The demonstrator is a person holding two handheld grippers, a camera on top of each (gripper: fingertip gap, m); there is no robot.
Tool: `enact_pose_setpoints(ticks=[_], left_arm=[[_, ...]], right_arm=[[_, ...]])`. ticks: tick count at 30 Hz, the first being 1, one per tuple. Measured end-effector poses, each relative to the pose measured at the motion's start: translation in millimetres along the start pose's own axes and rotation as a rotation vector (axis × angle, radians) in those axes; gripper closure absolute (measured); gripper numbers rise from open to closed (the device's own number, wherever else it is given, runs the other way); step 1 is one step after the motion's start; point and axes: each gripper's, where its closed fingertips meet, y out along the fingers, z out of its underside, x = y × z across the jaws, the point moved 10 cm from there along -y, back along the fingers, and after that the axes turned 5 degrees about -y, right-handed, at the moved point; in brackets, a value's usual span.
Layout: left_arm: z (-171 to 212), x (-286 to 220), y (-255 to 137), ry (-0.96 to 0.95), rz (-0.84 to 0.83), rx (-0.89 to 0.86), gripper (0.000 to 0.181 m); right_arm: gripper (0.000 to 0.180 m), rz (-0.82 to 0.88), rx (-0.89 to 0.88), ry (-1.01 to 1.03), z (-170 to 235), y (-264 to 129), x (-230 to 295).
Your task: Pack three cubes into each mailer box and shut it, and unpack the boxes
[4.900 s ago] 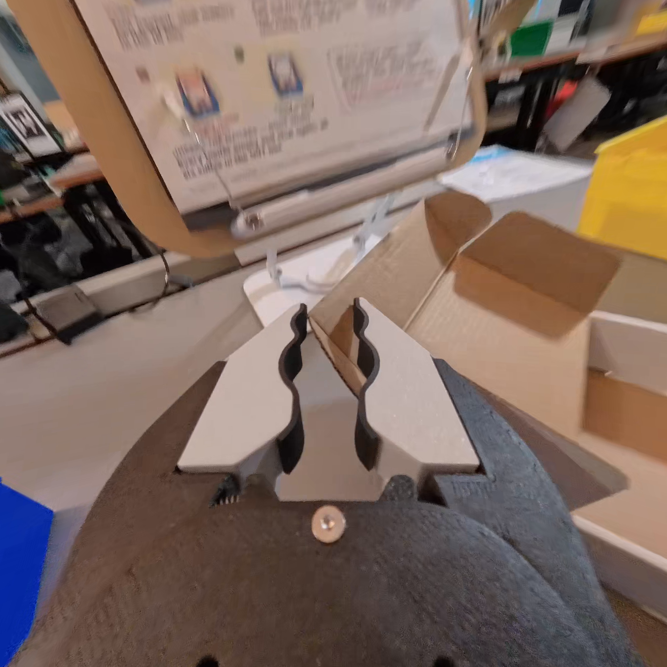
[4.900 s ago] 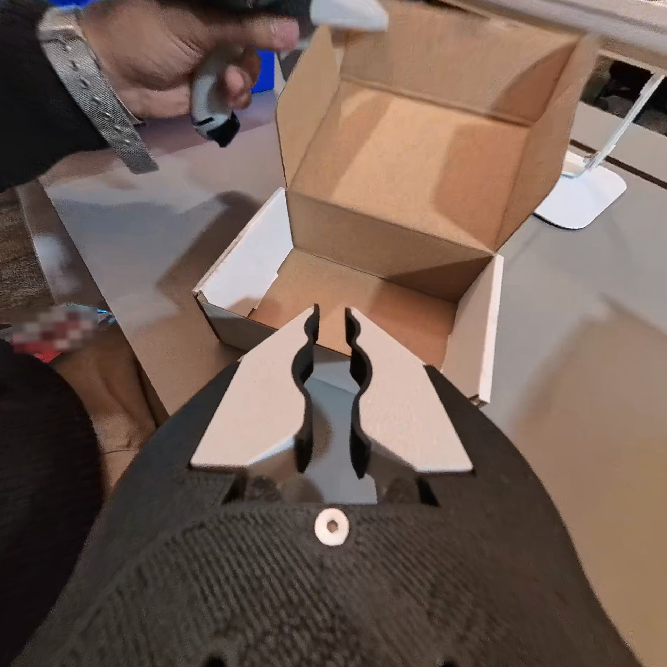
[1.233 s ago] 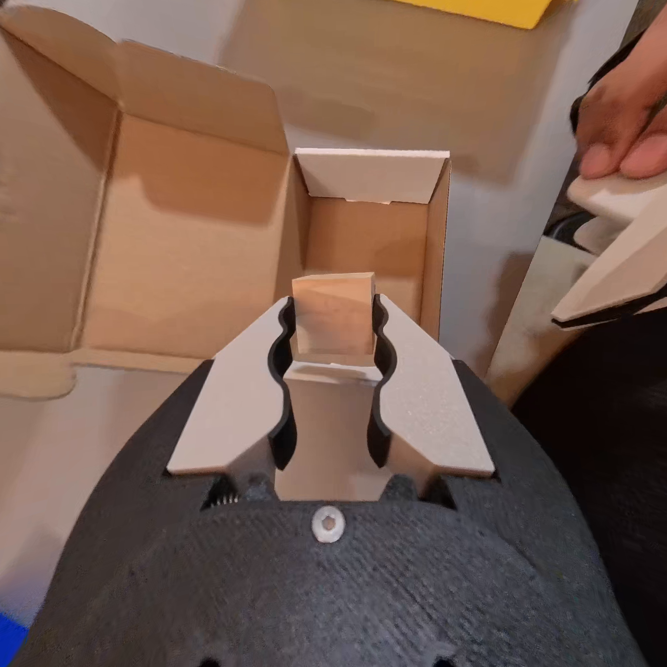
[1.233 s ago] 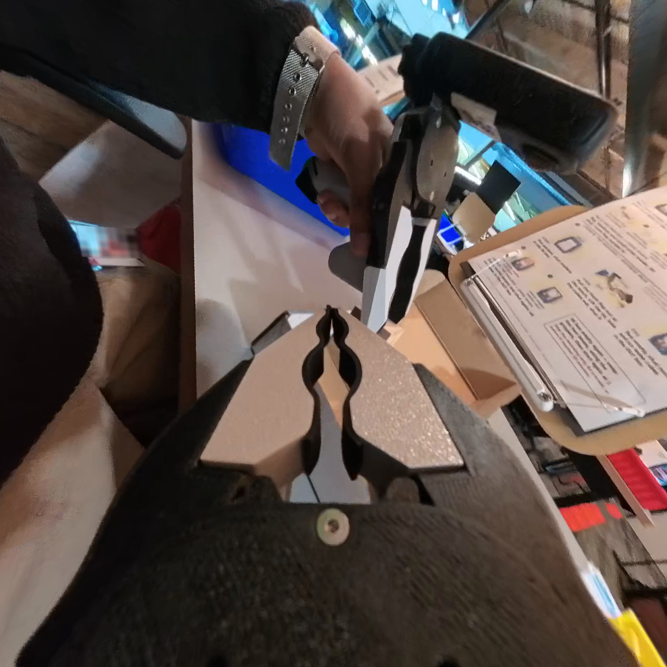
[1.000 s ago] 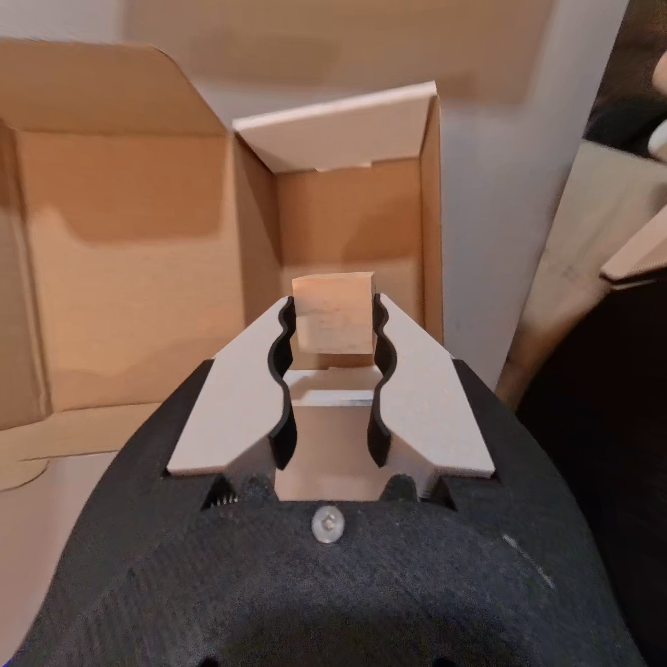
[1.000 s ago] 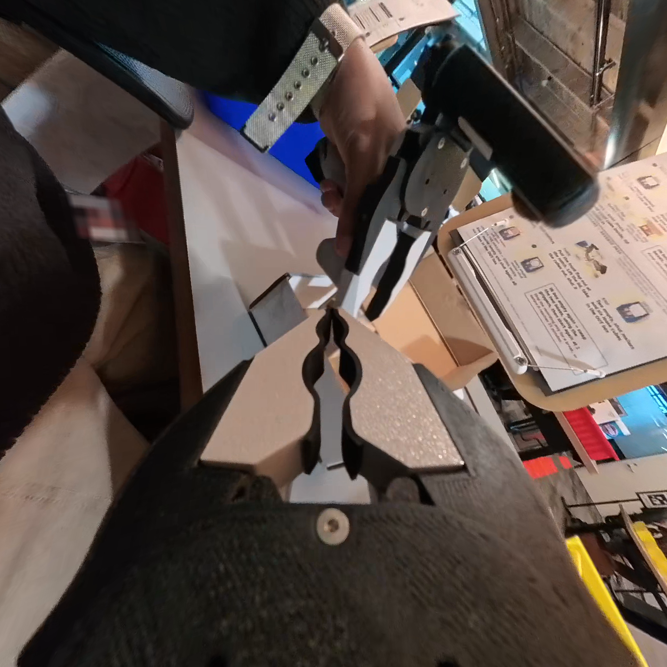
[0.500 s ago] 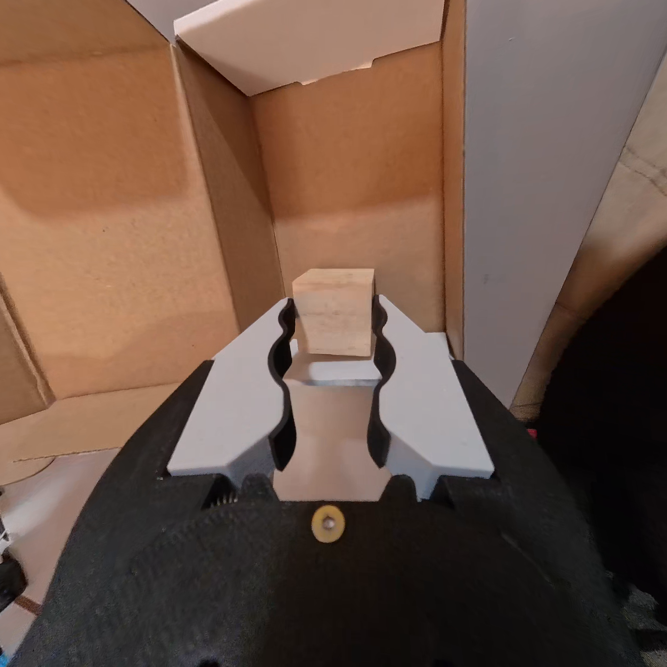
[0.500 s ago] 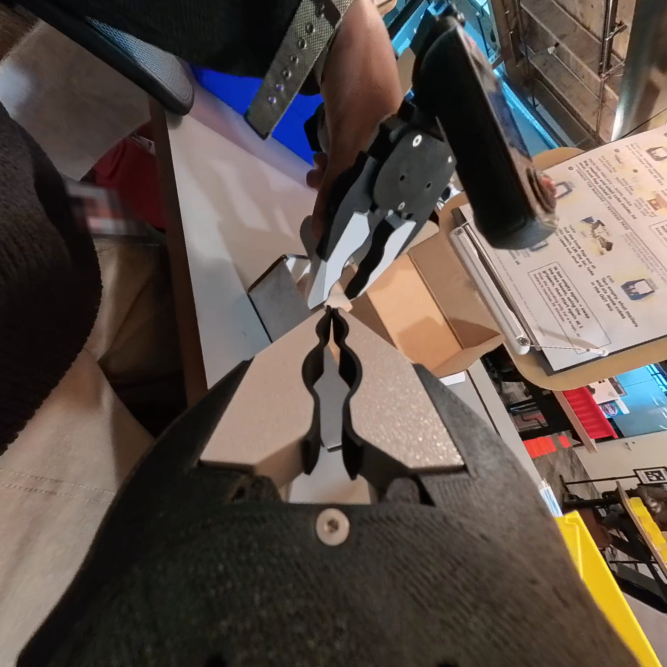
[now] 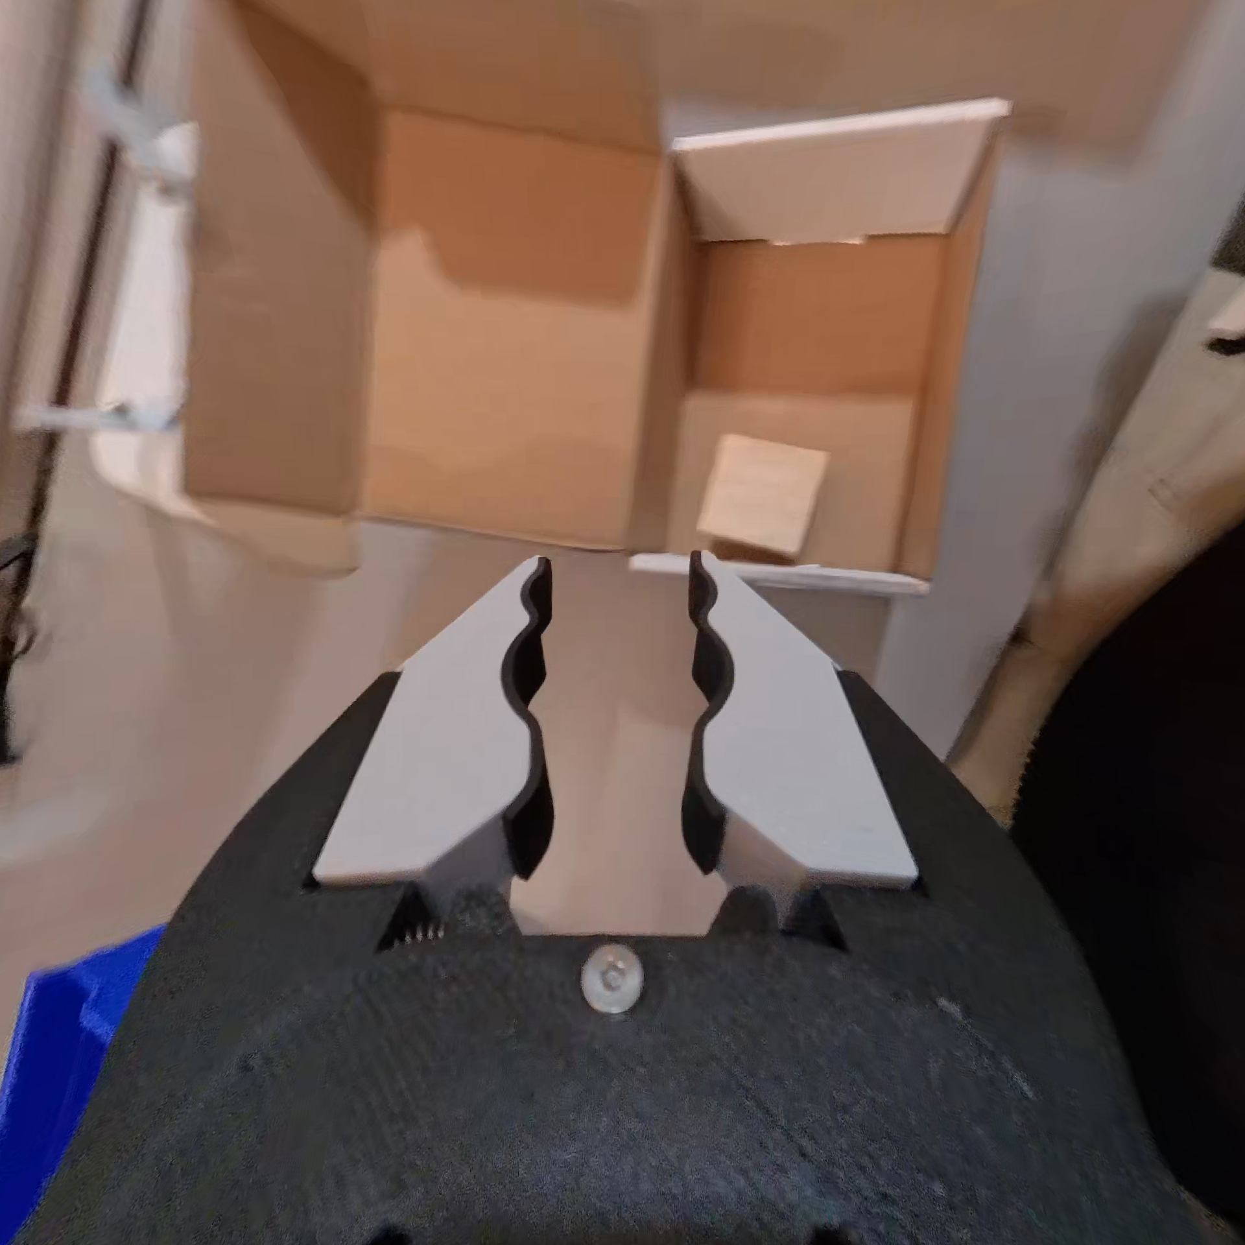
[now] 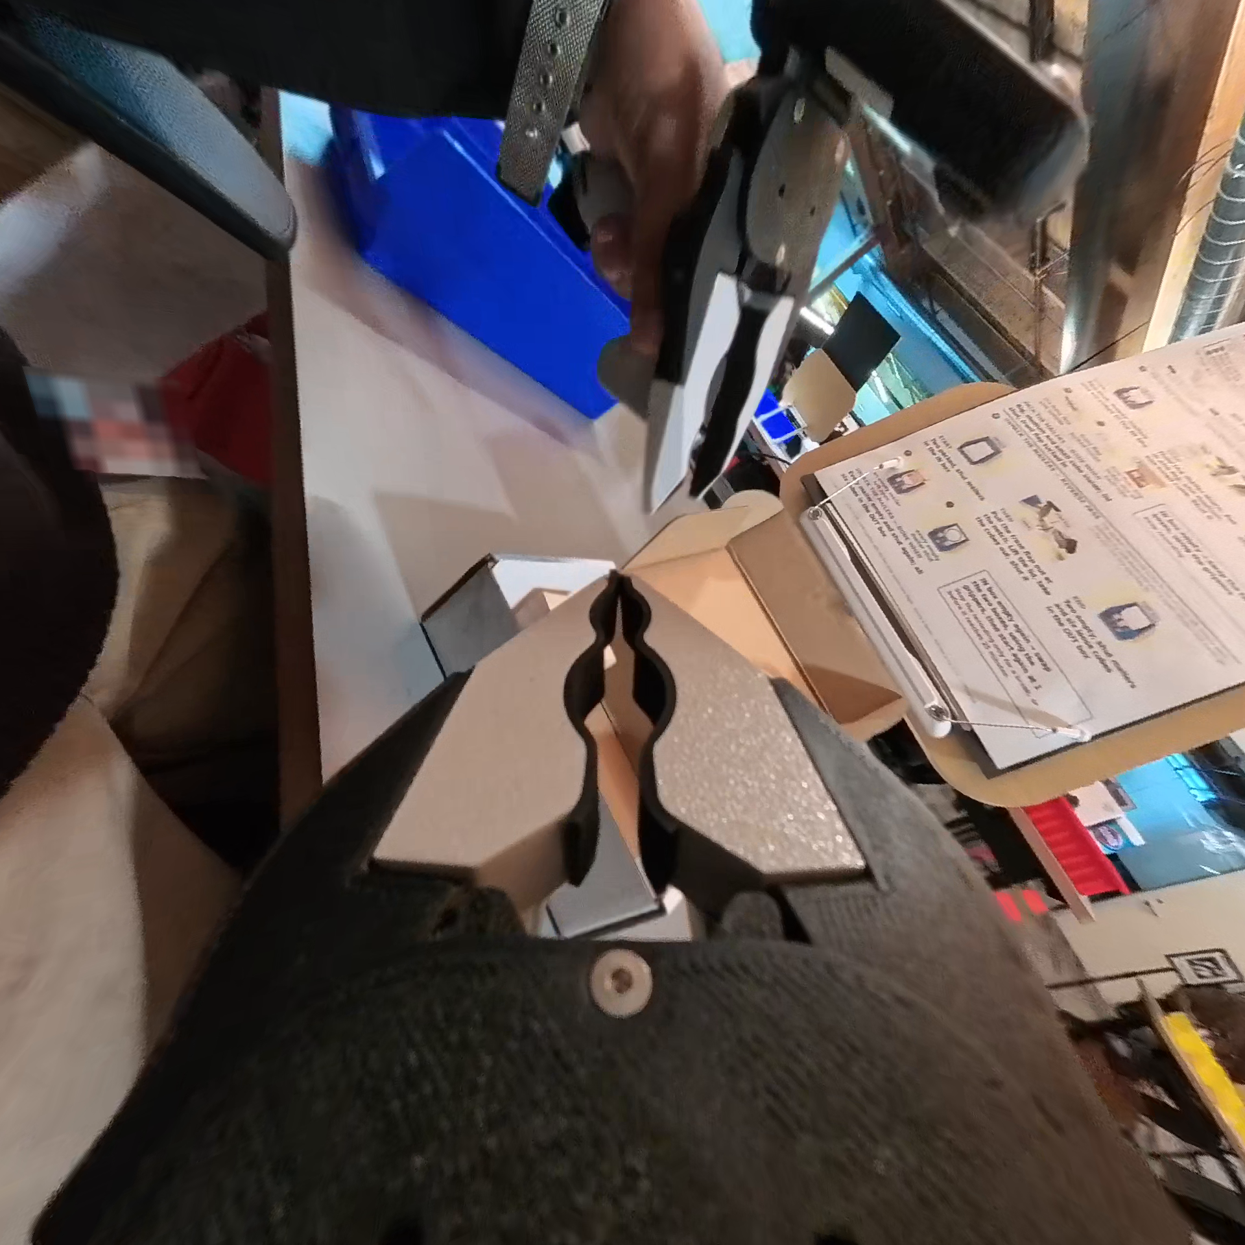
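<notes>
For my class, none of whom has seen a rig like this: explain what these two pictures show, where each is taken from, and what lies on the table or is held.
No robot arm is here: a person holds a two-finger gripper in each hand, with a camera on each looking along its fingers.

The left wrist view looks down over the left gripper, whose jaws stand apart and hold nothing. Beyond it an open cardboard mailer box stands on the pale table, with one wooden cube lying inside.

The right wrist view shows the right gripper with its tips together, holding nothing I can see. Farther off, the person's hand holds the left gripper above the box. A blue bin and a clipboard with an instruction sheet are nearby.
</notes>
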Motion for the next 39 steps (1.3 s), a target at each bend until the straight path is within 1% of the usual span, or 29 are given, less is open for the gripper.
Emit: enact_pose_setpoints(ticks=[1,2,5,6,8,11,14,17,19,23,25,27,29,31,33,36,39], left_arm=[[5,12,-10,-0.045,-0.04,-0.019,0.139],[13,24,-20,-0.094,-0.071,-0.033,0.14],[45,58,-49,-0.26,-0.115,-0.04,0.138],[58,68,-59,-0.306,-0.146,-0.045,0.138],[87,88,-79,-0.403,-0.213,-0.047,0.138],[140,112,-106,-0.559,-0.327,0.016,0.138],[201,122,-119,-0.702,-0.373,0.153,0.138],[252,115,-118,-0.807,-0.291,0.297,0.138],[277,108,-110,-0.847,-0.243,0.386,0.137],[302,97,-88,-0.883,-0.187,0.485,0.137],[307,96,-79,-0.871,-0.19,0.511,0.143],[299,100,-82,-0.853,-0.243,0.405,0.149],[288,99,-94,-0.832,-0.263,0.352,0.155],[271,96,-109,-0.804,-0.301,0.276,0.155],[249,92,-125,-0.758,-0.328,0.2,0.155],[204,78,-140,-0.642,-0.327,0.08,0.155],[149,52,-136,-0.48,-0.226,-0.015,0.155]], right_arm=[[0.18,-0.002,-0.022,0.034,0,1,-2],[0.18,-0.003,-0.064,0.106,-1,2,-6],[0.179,-0.042,-0.263,0.446,-3,-1,-26],[0.178,-0.043,-0.301,0.531,0,-1,-32],[0.174,-0.04,-0.298,0.615,9,4,-39],[0.171,-0.046,-0.217,0.674,21,18,-42],[0.17,-0.043,-0.229,0.727,22,27,-48],[0.172,-0.046,-0.231,0.692,23,34,-50],[0.172,-0.067,-0.235,0.672,21,41,-49],[0.174,-0.118,-0.278,0.65,14,53,-47],[0.174,-0.138,-0.286,0.629,12,57,-46],[0.174,-0.153,-0.295,0.616,11,61,-46],[0.174,-0.16,-0.307,0.616,10,62,-47],[0.174,-0.164,-0.315,0.62,10,63,-47],[0.174,-0.16,-0.317,0.62,12,63,-48],[0.174,-0.153,-0.307,0.627,14,63,-50],[0.174,-0.122,-0.251,0.622,21,61,-51]])
